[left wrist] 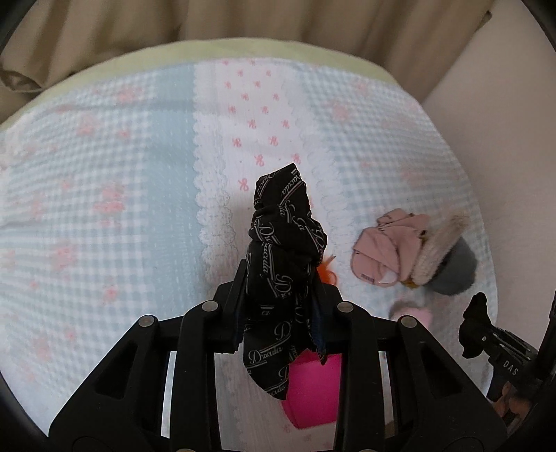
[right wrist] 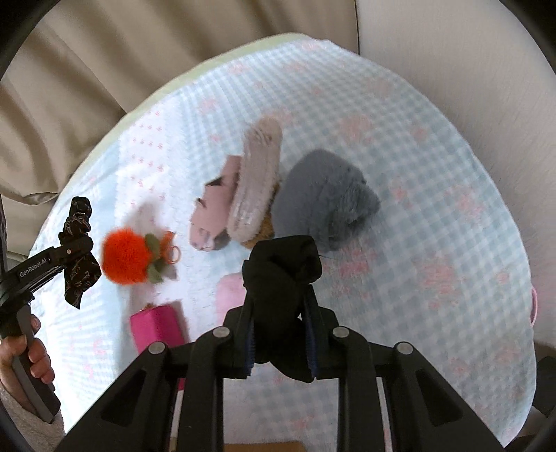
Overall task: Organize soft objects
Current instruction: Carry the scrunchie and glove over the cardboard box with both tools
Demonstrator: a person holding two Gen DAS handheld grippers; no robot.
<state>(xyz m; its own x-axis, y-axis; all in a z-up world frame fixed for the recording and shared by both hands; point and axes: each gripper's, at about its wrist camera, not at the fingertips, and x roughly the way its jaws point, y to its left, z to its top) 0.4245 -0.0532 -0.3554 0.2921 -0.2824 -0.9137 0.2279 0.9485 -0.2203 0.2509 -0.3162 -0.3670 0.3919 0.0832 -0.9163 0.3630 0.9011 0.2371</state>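
Observation:
My left gripper is shut on a black scrunchie with white lettering, held above the bed; it also shows in the right wrist view. My right gripper is shut on a plain black soft item; it shows at the right edge of the left wrist view. On the checked blanket lie an orange pompom, a pink glove-like item, a beige fluffy band, a grey fluffy item and a magenta pouch.
A pale pink soft piece lies just behind my right gripper. Beige curtains hang behind the bed and a beige wall is on the right. The blanket's left part is bare.

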